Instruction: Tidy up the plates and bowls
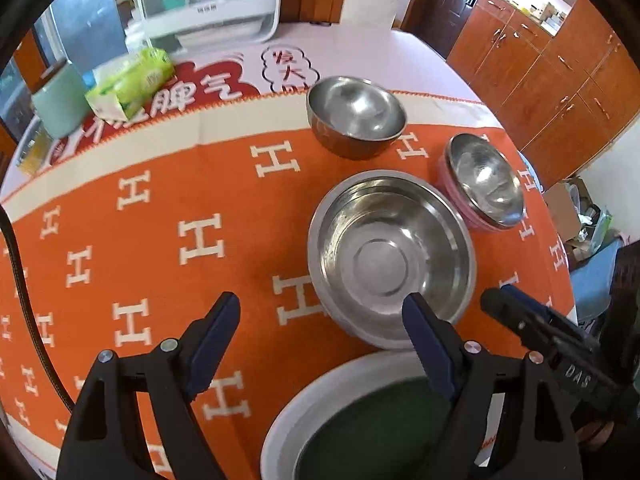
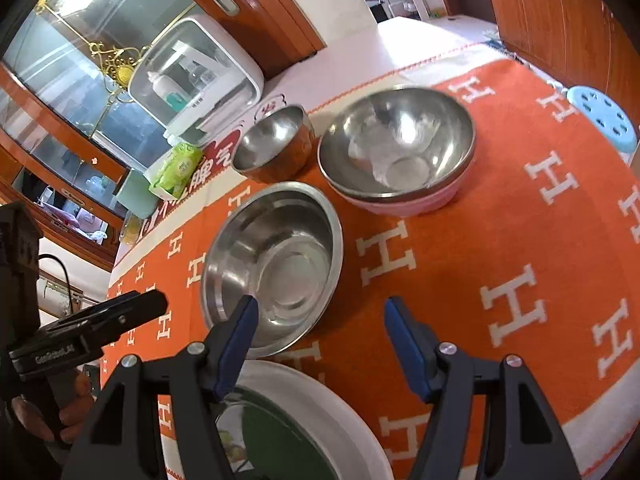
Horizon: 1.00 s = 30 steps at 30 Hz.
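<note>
A wide steel basin [image 1: 392, 256] [image 2: 276, 264] sits on the orange cloth. Behind it stand a small steel bowl [image 1: 356, 116] [image 2: 276, 140] and a steel bowl with a pink outside [image 1: 486, 182] [image 2: 400, 148]. A white plate with a dark green centre [image 1: 320, 412] [image 2: 320, 412] lies nearest. My left gripper [image 1: 320, 316] is open and empty, above the plate's far rim and the basin's near edge. My right gripper [image 2: 320, 316] is open and empty, over the cloth between plate and basin. Each gripper shows at the edge of the other's view.
An orange cloth [image 1: 160, 208] with white H marks covers the table. At the far side are a green tissue pack [image 1: 132, 80], a pale green cup [image 1: 60, 100] and a white cabinet with a clear door [image 1: 208, 0]. A blue stool [image 2: 604, 116] stands beyond the table edge.
</note>
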### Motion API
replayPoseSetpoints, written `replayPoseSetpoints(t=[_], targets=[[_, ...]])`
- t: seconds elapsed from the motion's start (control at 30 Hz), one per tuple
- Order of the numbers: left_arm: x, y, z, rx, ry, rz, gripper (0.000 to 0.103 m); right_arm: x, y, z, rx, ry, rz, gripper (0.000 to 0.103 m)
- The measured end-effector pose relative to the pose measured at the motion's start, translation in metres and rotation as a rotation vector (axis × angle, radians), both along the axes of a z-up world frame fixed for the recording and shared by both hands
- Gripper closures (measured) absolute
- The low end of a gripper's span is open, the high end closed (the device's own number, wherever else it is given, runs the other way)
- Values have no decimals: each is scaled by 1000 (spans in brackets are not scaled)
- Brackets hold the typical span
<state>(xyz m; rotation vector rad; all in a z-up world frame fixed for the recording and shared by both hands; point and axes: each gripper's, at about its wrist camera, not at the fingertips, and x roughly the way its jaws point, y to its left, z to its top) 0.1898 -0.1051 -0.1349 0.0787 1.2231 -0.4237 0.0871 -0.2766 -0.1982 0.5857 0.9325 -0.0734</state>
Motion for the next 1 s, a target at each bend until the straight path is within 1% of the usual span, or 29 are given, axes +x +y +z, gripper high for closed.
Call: replayPoseSetpoints(t=[0.1,0.17,0.27,0.5,0.6,0.67,0.7,0.73,0.83,0.9,0.97,1.0], targets=[[9,-3,-16,-18,24,0,21,6,0,-11,33,17,-1,37],[14,-7,-26,-27,41,-23,21,8,-1,-18,56,22,-8,37],[18,-10,-37,-23,53,-35,21,8,-2,-27,88,30,-22,37],[27,-11,-62,-42,98,-33,21,10,0,-40,126,60,-32,38],[28,-13,-69,-44,112,-36,28,12,1,-43,132,65,-24,48],[28,-15,-72,-44,115,-39,36,14,3,-43,137,58,-11,53],[27,-16,-73,-44,114,-40,43,15,5,-42,137,53,-1,57],[27,-16,-75,-44,116,-40,47,16,7,-42,134,49,8,60],[24,-18,-77,-53,132,-34,60,19,10,-41,136,44,27,67],[23,-19,-81,-63,145,-31,65,20,11,-42,138,45,33,70],[24,-15,-85,-63,153,-24,66,21,12,-43,142,50,40,72],[23,-15,-86,-64,148,-20,68,21,13,-44,142,52,44,75]])
